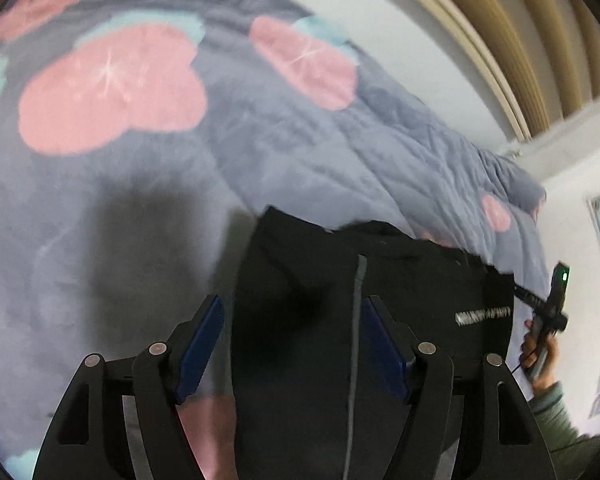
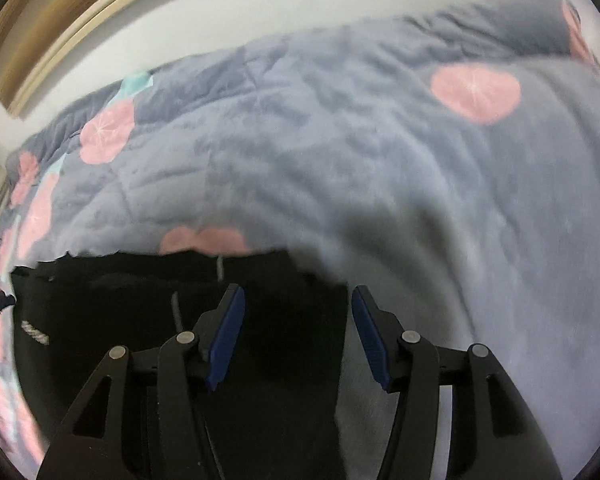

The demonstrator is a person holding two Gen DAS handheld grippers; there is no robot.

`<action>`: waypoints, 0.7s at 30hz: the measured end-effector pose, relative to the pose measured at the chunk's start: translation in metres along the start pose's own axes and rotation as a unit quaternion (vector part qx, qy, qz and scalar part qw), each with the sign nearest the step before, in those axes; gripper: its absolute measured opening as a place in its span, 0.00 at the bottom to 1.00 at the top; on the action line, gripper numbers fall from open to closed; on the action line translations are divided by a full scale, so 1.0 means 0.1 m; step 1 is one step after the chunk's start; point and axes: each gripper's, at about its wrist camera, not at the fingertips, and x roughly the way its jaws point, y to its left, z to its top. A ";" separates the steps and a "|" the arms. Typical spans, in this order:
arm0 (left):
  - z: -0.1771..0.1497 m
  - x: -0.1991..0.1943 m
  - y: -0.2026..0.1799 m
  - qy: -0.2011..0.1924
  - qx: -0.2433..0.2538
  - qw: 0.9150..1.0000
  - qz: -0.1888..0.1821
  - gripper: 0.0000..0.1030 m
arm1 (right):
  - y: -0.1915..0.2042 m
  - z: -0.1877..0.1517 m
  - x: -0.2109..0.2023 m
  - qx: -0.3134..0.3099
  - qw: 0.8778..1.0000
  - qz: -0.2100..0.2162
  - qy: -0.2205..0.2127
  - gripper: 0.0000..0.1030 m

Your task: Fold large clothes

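Left wrist view is showing a wide grey-blue quilted blanket with pink round blossoms and pale teal leaves (image 1: 284, 152) spreading over the whole surface, and a black fabric garment with a grey zipper line down its middle (image 1: 300, 320) is lying flat on it, in the lower centre of the frame. The garment's long axis is running away from the camera along that zipper, its far straight edge pointing toward the blanket's crumpled far end. A small white printed wordmark (image 1: 482, 317) is sitting on the garment's right panel, though blur is making the letters unreadable.

The left gripper (image 1: 292, 344) is hanging over the garment with its blue-padded jaws standing well apart; the pads are pressing on nothing, the left one over the blanket just beside the garment's edge, the right one over the black cloth near the zipper. At the right edge a hand in a grey-green sleeve (image 1: 538, 364) is gripping a black handle.

In the right wrist view the same garment (image 2: 140, 320) is filling the lower left, its right edge falling between the fingers of the right gripper (image 2: 298, 332), whose jaws are likewise standing parted and holding nothing, possibly just above the cloth.
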 end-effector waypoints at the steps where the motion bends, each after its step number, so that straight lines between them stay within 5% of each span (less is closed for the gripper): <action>1: 0.03 0.08 0.08 0.005 -0.012 1.000 -0.016 0.71 | -0.01 0.02 0.04 -0.008 1.000 0.004 0.000 0.60; 6: 0.09 0.31 0.19 0.028 -0.011 0.999 -0.040 0.71 | -0.08 0.03 0.23 -0.032 0.999 0.028 0.022 0.66; 10: 0.10 0.49 0.18 0.047 -0.017 0.995 -0.085 0.71 | -0.08 0.04 0.47 -0.024 0.993 0.093 0.067 0.68; 12: 0.10 0.57 0.04 0.053 0.014 0.997 -0.048 0.65 | -0.04 0.05 0.56 -0.025 0.991 0.099 0.081 0.68; 13: 0.09 0.60 -0.01 0.056 0.027 0.998 -0.032 0.56 | -0.02 0.06 0.57 -0.028 0.992 0.094 0.080 0.61; 14: 0.07 0.63 -0.08 0.056 0.041 0.997 -0.020 0.49 | 0.01 0.06 0.55 -0.032 0.992 0.097 0.079 0.35; 17: 0.02 0.59 -0.21 0.040 0.076 0.996 0.011 0.26 | 0.10 0.03 0.34 -0.063 0.994 0.071 0.055 0.27; 21: -0.06 0.29 -0.34 0.006 0.101 0.995 0.022 0.12 | 0.18 0.04 -0.14 -0.092 0.996 0.006 -0.004 0.24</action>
